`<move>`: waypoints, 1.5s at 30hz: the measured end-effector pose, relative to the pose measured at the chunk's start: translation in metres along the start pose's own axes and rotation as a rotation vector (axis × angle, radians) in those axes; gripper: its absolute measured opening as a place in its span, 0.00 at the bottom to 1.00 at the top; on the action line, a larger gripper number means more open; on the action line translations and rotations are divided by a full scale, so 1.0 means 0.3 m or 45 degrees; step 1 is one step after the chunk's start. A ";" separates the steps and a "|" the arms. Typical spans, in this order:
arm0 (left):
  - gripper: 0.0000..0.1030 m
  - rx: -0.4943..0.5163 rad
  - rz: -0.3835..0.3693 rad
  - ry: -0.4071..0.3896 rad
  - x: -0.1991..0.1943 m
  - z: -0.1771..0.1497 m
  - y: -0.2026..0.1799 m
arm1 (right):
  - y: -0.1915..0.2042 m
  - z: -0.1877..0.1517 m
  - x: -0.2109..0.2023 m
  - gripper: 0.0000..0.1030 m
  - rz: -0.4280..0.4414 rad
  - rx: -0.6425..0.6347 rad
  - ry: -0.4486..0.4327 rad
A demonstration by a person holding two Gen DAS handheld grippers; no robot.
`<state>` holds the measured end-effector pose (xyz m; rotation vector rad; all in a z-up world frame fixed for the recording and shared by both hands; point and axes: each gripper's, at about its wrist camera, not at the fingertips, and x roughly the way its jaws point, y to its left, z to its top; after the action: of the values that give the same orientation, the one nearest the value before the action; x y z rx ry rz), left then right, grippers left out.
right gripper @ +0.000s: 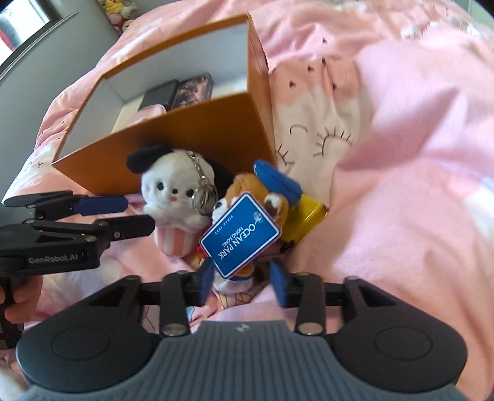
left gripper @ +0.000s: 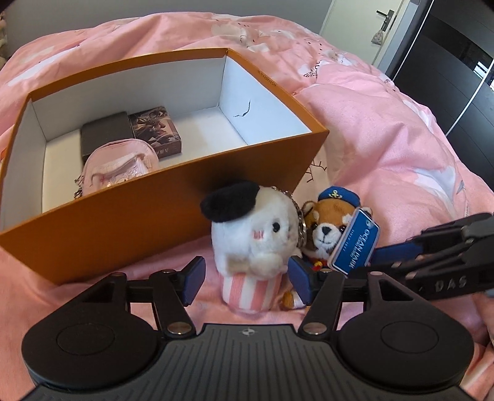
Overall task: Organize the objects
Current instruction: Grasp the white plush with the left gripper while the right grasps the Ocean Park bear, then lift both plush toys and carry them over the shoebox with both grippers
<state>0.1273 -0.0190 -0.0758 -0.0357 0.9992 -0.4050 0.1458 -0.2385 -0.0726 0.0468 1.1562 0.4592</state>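
Note:
A white plush dog with black ears and a pink striped base stands on the pink bedding before an orange box. Beside it leans a brown bear plush in a blue sailor cap with a blue Ocean Park tag. My left gripper is open, its fingers on either side of the white plush's base. My right gripper is open around the bear's lower body.
The open box holds a dark case, a patterned card box and a pink pouch. A yellow object lies behind the bear. Rumpled pink quilt rises at the right. A door stands beyond.

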 end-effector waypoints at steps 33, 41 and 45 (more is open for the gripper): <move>0.62 -0.180 -0.085 -0.043 0.044 -0.001 0.018 | -0.032 0.035 0.080 0.36 0.048 0.017 -0.109; 0.61 -0.292 -0.100 -0.156 -0.103 -0.011 0.028 | -0.011 0.029 -0.025 0.35 0.084 -0.033 -0.173; 0.61 -0.319 -0.098 -0.224 -0.184 0.010 0.033 | 0.012 0.043 -0.107 0.35 0.120 -0.091 -0.222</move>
<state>0.1069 0.0090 -0.0317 -0.3312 0.8717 -0.3388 0.1457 -0.2447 -0.0382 0.0785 0.9685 0.5685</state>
